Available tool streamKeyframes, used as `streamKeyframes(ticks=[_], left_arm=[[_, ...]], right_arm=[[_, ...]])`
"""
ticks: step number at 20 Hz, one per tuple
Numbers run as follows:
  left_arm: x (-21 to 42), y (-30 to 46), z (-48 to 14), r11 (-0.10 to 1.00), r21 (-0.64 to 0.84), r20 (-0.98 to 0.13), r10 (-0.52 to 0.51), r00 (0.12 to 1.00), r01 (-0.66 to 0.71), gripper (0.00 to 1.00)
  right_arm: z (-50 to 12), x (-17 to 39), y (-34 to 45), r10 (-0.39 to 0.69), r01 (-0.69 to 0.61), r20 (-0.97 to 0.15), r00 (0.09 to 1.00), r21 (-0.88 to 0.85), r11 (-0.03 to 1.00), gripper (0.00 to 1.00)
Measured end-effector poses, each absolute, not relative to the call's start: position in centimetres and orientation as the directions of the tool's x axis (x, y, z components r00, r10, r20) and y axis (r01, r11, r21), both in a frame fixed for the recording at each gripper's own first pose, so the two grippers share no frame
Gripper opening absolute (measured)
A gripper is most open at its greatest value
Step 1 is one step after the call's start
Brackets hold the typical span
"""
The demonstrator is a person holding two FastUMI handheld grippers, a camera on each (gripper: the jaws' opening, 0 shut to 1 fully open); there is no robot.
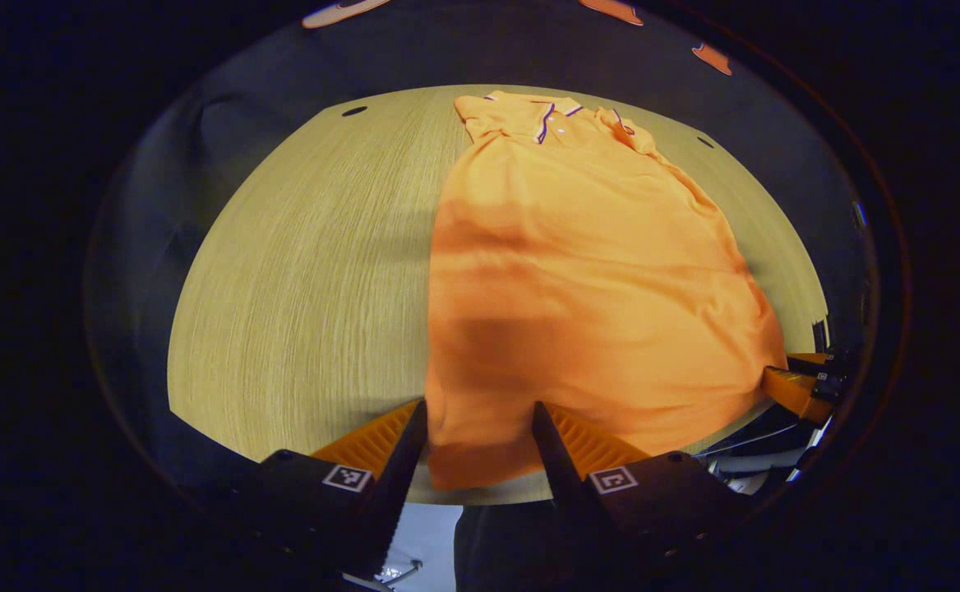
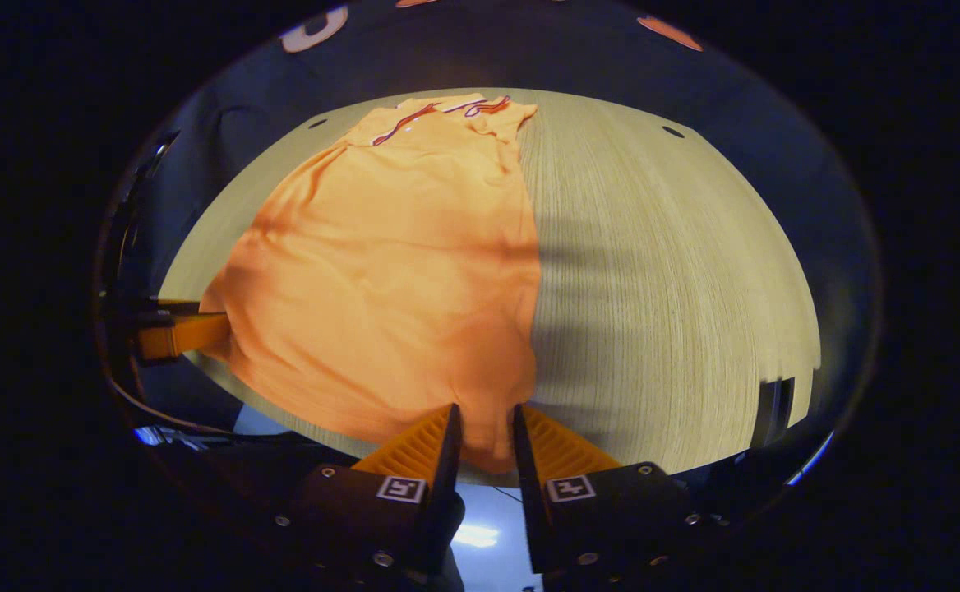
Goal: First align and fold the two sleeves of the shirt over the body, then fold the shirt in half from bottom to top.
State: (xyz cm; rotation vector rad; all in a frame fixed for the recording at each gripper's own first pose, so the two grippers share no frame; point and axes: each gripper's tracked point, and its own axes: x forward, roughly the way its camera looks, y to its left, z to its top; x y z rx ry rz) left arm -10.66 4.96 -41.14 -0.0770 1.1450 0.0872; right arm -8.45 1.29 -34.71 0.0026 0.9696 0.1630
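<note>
a: what do you see on the left side?

b: i see my left gripper (image 1: 480, 432) at the near edge of the pale wooden table (image 1: 307, 271). its two fingers are open wide. the bottom left corner of the bright orange polo shirt (image 1: 579, 279) lies between them. i cannot tell if the fingers touch the cloth.

a: where is the shirt?

b: it lies flat on the table, collar at the far end, bottom edge near me. both sleeves are folded over the body.

a: and on the right side?

b: my right gripper (image 2: 484, 436) is at the other bottom corner. its fingers are open only a little, with the cloth in the gap. i cannot tell if they squeeze it. in the left gripper view the right gripper sits at the far right hem.
</note>
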Motion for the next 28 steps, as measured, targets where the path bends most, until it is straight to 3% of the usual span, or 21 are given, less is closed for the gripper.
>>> streamKeyframes(ticks=[2,4,8,9,10,18,28], left_arm=[[-9.9,4.4,-41.3,0.994,-0.048,-0.901,0.0,0.433,-0.101,0.75],[-9.9,4.3,-41.0,0.99,-0.065,-0.904,-0.006,0.428,-0.125,0.19],[-9.7,3.8,-41.0,0.987,-0.113,-0.902,-0.054,0.428,-0.113,0.01],[-9.7,3.8,-40.8,0.986,-0.118,-0.898,-0.057,0.437,-0.115,0.01],[-9.7,4.0,-40.5,0.986,-0.12,-0.896,-0.057,0.441,-0.116,0.01],[-4.9,4.4,-36.6,0.98,-0.181,-0.839,-0.108,0.534,-0.086,0.01],[2.2,5.2,-32.1,0.977,-0.212,-0.766,-0.144,0.626,-0.035,0.01]], right_arm=[[-34.8,-8.1,1.9,0.186,-0.107,-0.815,0.549,0.152,0.983,0.18],[-34.8,-8.0,2.8,0.24,-0.09,-0.813,0.531,0.228,0.97,0.14],[-34.8,-8.2,3.4,0.311,-0.056,-0.803,0.509,0.33,0.942,0.15],[-34.5,-7.9,3.2,0.315,-0.016,-0.794,0.52,0.36,0.933,0.14],[-34.2,-8.2,3.8,0.359,-0.013,-0.781,0.51,0.41,0.912,0.04],[-28.8,-4.5,5.0,0.474,-0.03,-0.629,0.616,0.583,0.812,0.04],[-23.7,0.8,4.9,0.475,-0.07,-0.546,0.69,0.603,0.795,0.04]])
